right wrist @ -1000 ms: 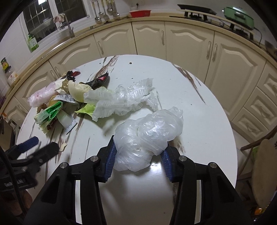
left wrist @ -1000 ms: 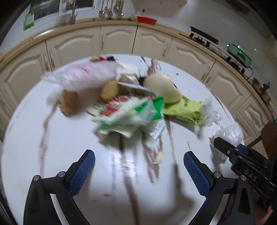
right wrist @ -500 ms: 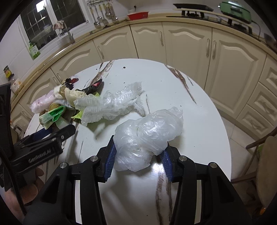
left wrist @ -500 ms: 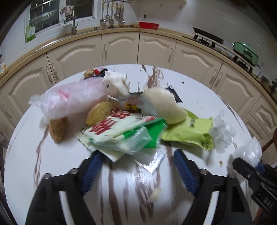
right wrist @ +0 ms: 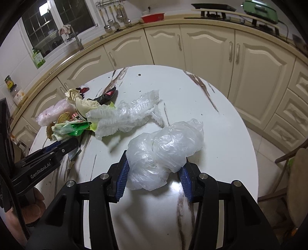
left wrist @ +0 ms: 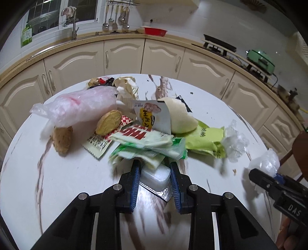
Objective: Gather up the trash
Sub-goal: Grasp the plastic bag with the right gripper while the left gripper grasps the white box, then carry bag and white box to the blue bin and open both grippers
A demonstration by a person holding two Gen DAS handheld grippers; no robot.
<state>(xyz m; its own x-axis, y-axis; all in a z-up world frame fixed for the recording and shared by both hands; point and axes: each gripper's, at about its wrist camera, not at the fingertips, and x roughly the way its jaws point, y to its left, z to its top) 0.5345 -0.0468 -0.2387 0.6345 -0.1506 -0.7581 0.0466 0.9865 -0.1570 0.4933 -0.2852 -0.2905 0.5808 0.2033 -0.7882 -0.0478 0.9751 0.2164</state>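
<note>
A heap of trash lies on the round white table [left wrist: 63,178]: a pink plastic bag [left wrist: 80,104], two brown biscuits [left wrist: 108,125], a bitten white bun [left wrist: 181,118], a yellow-green packet [left wrist: 204,141] and green-and-white wrappers [left wrist: 146,143]. My left gripper [left wrist: 155,170] is shut on a clear plastic tray [left wrist: 156,177] at the heap's near edge, under the green wrappers. My right gripper [right wrist: 154,165] is shut on a crumpled clear plastic bag [right wrist: 165,150] and shows in the left wrist view [left wrist: 269,173] at the right. A crinkled clear film [right wrist: 127,115] lies beyond it.
Cream kitchen cabinets [left wrist: 123,57] curve behind the table, with a sink tap [left wrist: 74,28], hanging utensils [left wrist: 115,17], a red bowl [left wrist: 155,31] and a green appliance [left wrist: 260,60] on the counter. A wooden chair [right wrist: 296,163] stands at the table's right.
My left gripper has moved forward to the heap and closed from wide open onto the clear tray under the green wrappers. My right gripper has kept hold of the clear bag.
</note>
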